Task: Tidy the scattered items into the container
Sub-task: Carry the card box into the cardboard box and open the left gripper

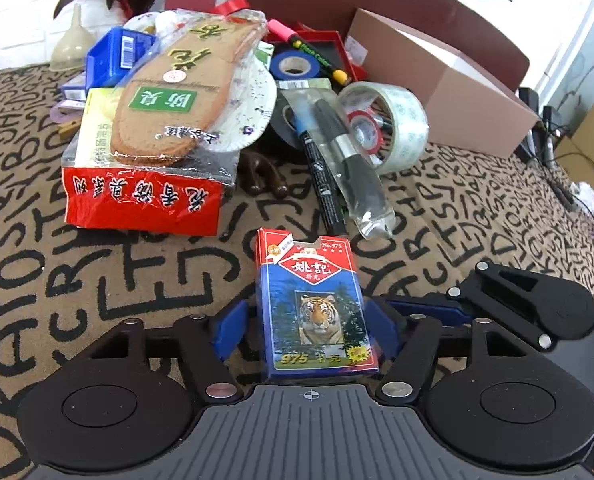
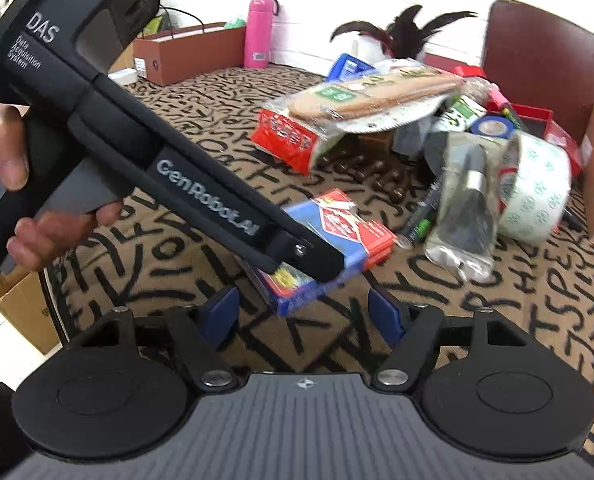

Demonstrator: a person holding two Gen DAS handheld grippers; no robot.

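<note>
A: Two grippers in play. Left gripper (image 1: pixel 311 320) has its blue pads closed on the card pack (image 1: pixel 315 308), tiger face up, sides pinched.

B: Right gripper (image 2: pixel 303 312)?

A: Wide apart, nothing in it, hovering near the pack.

B: Risks?

A: Slick wrap, narrow pinch, so the pack could twist out w/ a fast swing. Cardboard box (image 1: pixel 437 92) sits at 1 o'clock behind the pile; clear tape roll (image 1: pixel 389 120) and bagged brush (image 1: pixel 357 160) lie en route, a low carry clips them. Right one's close too, could bump.
</note>
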